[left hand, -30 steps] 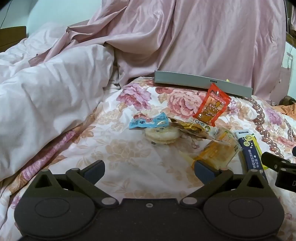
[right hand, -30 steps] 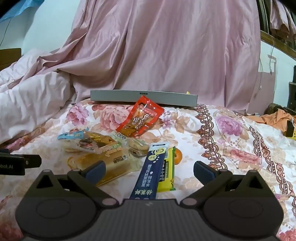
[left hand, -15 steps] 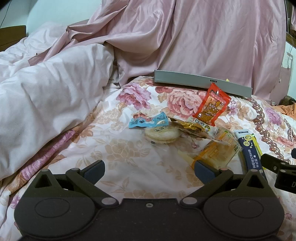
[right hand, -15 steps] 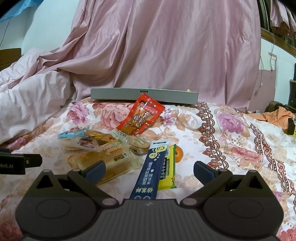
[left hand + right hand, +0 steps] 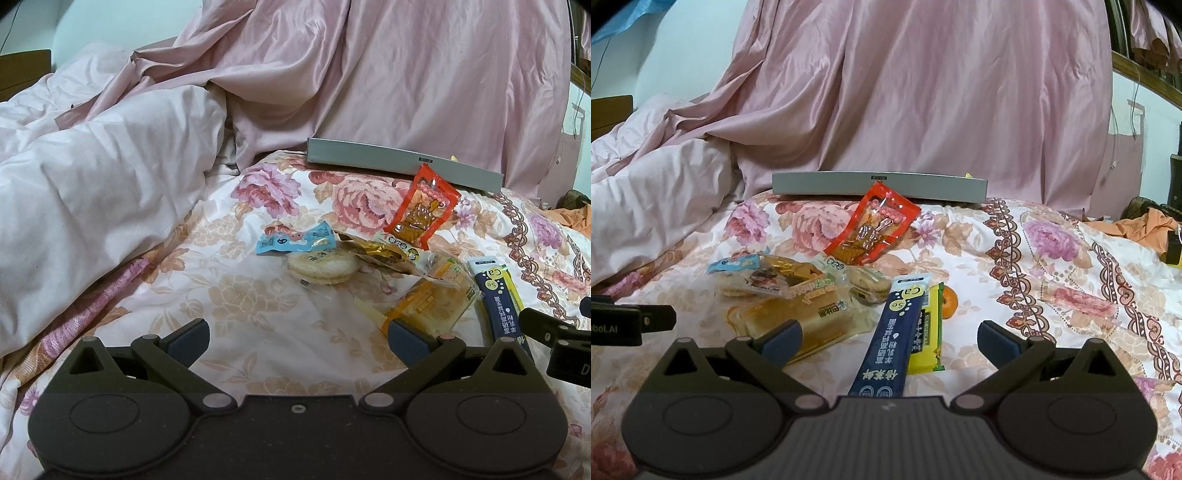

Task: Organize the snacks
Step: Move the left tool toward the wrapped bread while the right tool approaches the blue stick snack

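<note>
A pile of snacks lies on a floral bedsheet (image 5: 258, 332). In the left wrist view I see a round cracker pack (image 5: 320, 264), a blue candy wrapper (image 5: 295, 242), a red pouch (image 5: 423, 212), a yellow bread pack (image 5: 432, 301) and a navy stick pack (image 5: 498, 295). My left gripper (image 5: 297, 334) is open and holds nothing, short of the pile. In the right wrist view the navy stick pack (image 5: 895, 332) lies between the fingers of my open right gripper (image 5: 888, 334), untouched. Beside it lie a yellow bar (image 5: 927, 332), a small orange (image 5: 948, 302), the bread pack (image 5: 801, 321) and the red pouch (image 5: 873, 229).
A flat grey tray (image 5: 879, 184) sits at the back of the bed against hanging pink fabric (image 5: 923, 92). A bunched white-pink duvet (image 5: 92, 192) rises on the left. Orange cloth (image 5: 1137, 229) lies at the far right. Bare sheet spreads right of the snacks.
Both grippers have shifted slightly; the snacks sit a little lower and nearer in the right wrist view. Nothing has been picked up or moved.
</note>
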A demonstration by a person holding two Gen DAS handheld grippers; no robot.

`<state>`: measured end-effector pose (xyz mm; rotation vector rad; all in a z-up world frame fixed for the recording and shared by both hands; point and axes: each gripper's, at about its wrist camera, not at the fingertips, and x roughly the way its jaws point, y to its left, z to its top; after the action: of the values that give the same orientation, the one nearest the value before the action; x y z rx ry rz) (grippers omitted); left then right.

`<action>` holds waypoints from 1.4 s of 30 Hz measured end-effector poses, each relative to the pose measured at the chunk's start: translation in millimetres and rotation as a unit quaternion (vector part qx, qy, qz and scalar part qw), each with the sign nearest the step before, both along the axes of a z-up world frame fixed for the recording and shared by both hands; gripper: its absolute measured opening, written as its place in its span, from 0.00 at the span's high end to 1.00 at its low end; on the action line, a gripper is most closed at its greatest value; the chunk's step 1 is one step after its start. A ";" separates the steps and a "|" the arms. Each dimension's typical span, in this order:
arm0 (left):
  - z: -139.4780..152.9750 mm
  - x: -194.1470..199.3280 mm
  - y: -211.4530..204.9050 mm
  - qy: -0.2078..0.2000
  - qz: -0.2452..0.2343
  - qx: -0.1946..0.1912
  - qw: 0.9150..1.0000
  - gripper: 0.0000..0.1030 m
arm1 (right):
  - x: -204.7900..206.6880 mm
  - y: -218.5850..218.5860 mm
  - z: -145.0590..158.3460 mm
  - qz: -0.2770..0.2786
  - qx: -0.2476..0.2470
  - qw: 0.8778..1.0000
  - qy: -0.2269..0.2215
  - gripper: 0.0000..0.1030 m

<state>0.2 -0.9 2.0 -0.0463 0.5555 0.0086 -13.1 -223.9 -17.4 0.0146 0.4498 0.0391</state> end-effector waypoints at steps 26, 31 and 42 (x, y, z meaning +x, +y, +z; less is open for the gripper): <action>-5.1 -0.4 -5.2 0.004 -0.004 0.000 1.000 0.01 | 0.3 -0.2 -5.5 0.006 0.002 1.000 0.012 0.00; -12.1 2.2 -15.8 0.001 -0.048 -0.003 0.999 0.01 | 7.3 -2.4 -10.5 0.025 -0.004 0.999 0.026 0.00; -16.3 19.0 -41.6 -0.017 -0.160 0.021 0.987 0.01 | 22.8 -13.3 -20.2 0.125 -0.020 0.991 0.053 0.00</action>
<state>19.2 -42.5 -14.3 0.0839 0.5227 -0.2930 9.7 -237.2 -37.6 -0.0798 0.5560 0.2760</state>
